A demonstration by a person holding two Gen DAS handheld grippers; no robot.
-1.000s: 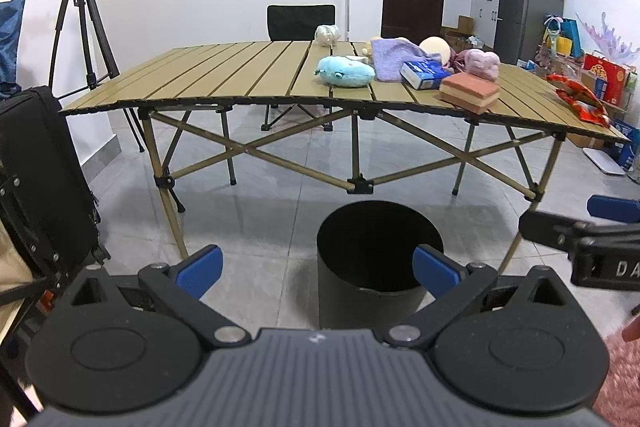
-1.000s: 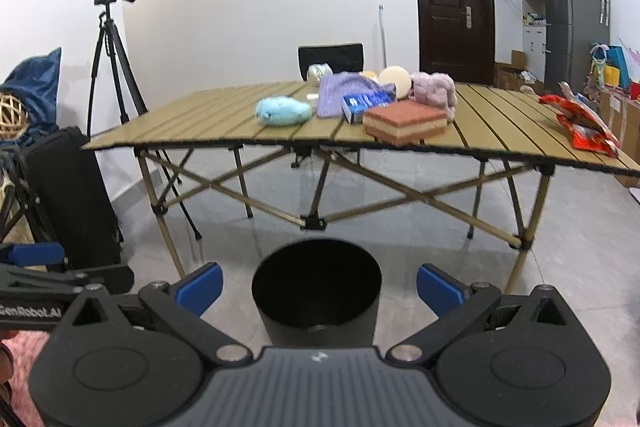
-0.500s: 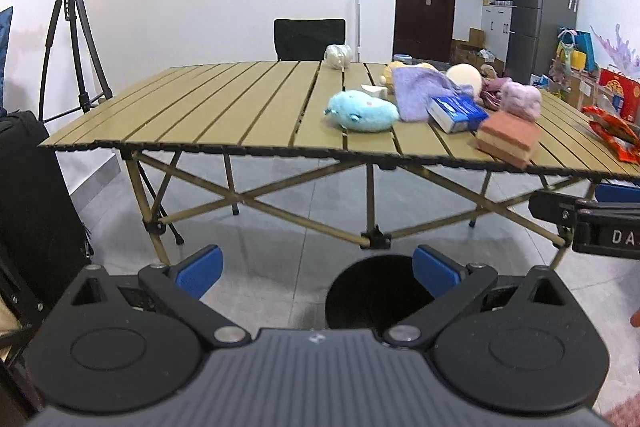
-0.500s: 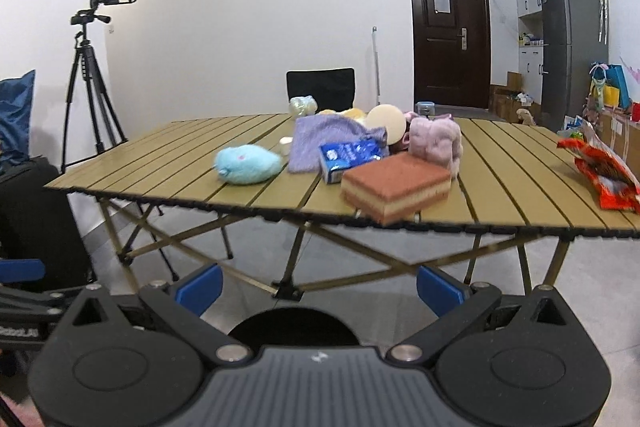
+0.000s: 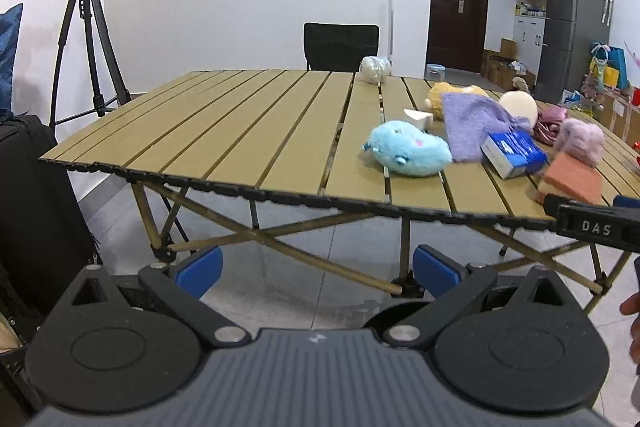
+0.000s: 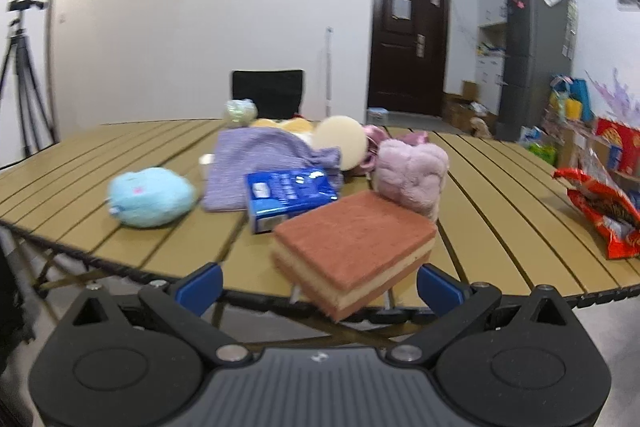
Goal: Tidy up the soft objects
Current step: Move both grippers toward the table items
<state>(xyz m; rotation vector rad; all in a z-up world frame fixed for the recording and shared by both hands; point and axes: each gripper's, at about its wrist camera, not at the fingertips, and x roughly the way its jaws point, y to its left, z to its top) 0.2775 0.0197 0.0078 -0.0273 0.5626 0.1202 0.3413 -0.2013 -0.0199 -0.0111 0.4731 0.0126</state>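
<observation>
Soft things lie on the right half of a slatted wooden table (image 5: pixel 248 131): a light blue plush (image 5: pixel 408 153), a purple cloth (image 5: pixel 472 123), a round cream sponge (image 5: pixel 518 107), a pink fluffy toy (image 6: pixel 412 173) and a brick-red layered sponge (image 6: pixel 356 247) that overhangs the near edge. A blue tissue pack (image 6: pixel 288 195) lies among them. My left gripper (image 5: pixel 316 271) is open, below and short of the table edge. My right gripper (image 6: pixel 319 283) is open just before the red sponge's near corner, not touching it.
A red snack bag (image 6: pixel 604 211) lies at the table's right end. A black chair (image 5: pixel 340 45) stands behind the table, a camera tripod (image 5: pixel 92 39) to the left, a black case (image 5: pixel 36 195) near left. A black bin's rim (image 5: pixel 384 313) shows under my left gripper.
Both grippers have risen and moved toward the table. The black bin has dropped almost out of view. The red sponge is now much closer to my right gripper.
</observation>
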